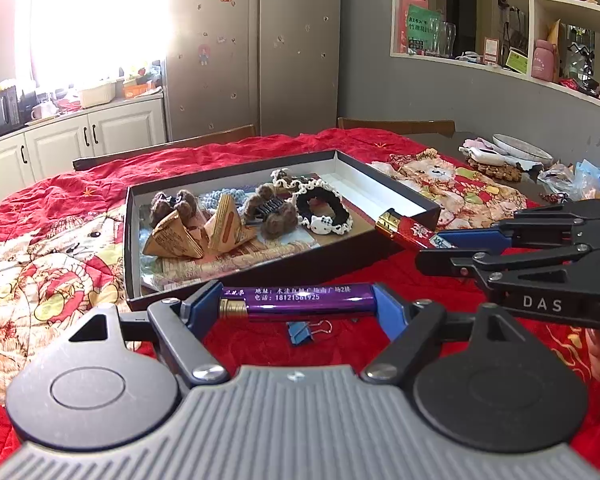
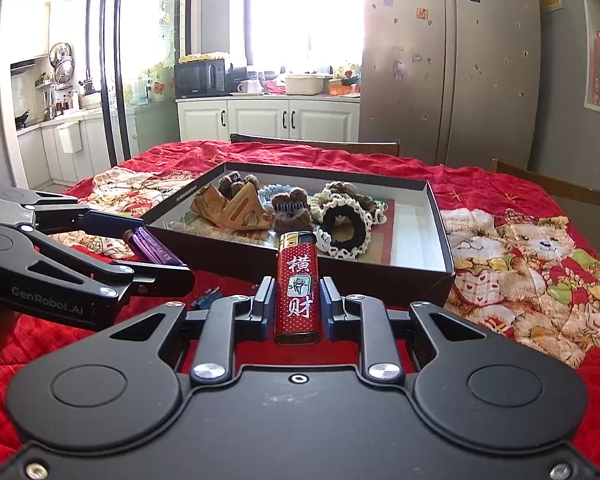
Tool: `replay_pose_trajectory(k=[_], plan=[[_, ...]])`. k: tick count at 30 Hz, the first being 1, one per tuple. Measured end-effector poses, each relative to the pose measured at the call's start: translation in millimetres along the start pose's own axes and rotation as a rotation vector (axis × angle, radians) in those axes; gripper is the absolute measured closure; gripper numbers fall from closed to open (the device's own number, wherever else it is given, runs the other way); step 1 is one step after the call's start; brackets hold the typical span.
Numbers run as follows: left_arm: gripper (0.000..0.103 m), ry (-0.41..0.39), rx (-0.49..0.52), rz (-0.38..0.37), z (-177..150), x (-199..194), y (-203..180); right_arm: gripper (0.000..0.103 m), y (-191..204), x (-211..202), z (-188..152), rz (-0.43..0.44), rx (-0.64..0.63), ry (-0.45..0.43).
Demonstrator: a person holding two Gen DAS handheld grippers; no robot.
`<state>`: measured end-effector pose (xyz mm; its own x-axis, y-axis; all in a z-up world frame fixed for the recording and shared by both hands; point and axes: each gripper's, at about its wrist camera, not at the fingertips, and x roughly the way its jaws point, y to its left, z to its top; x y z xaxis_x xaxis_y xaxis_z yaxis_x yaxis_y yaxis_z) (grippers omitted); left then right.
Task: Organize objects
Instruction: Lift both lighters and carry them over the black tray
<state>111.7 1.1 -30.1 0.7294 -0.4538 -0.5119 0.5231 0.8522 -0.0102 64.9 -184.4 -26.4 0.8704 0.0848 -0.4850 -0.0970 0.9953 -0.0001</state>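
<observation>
Clamped end to end in the left gripper, a purple lighter lies crosswise above the red cloth. Right gripper pinches a red lighter upright by the black box's near edge. What looks like 1 blue binder clip rests below.

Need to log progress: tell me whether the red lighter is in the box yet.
Not in. The right gripper holds the red lighter just outside the box's near wall.
</observation>
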Motion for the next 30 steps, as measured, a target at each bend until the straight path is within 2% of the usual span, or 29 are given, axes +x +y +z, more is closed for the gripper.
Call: replay_pose_trajectory(k=[13, 19, 30], plan=[[0.023, -0.046, -0.041, 0.054, 24.9, 7.5, 15.4, 0.081, -9.1, 9.1, 26.0, -0.013, -0.006, -0.031], [0.023, -0.034, -0.063, 0.081, 33.7, 23.8, 24.9, 0.081, -21.8, 18.2, 42.0, -0.050, 0.004, -0.051], [0.023, -0.026, -0.102, 0.088, 49.1, 57.1, 33.5, 0.081, -58.6, 57.7, 60.3, -0.093, 0.065, -0.023]])
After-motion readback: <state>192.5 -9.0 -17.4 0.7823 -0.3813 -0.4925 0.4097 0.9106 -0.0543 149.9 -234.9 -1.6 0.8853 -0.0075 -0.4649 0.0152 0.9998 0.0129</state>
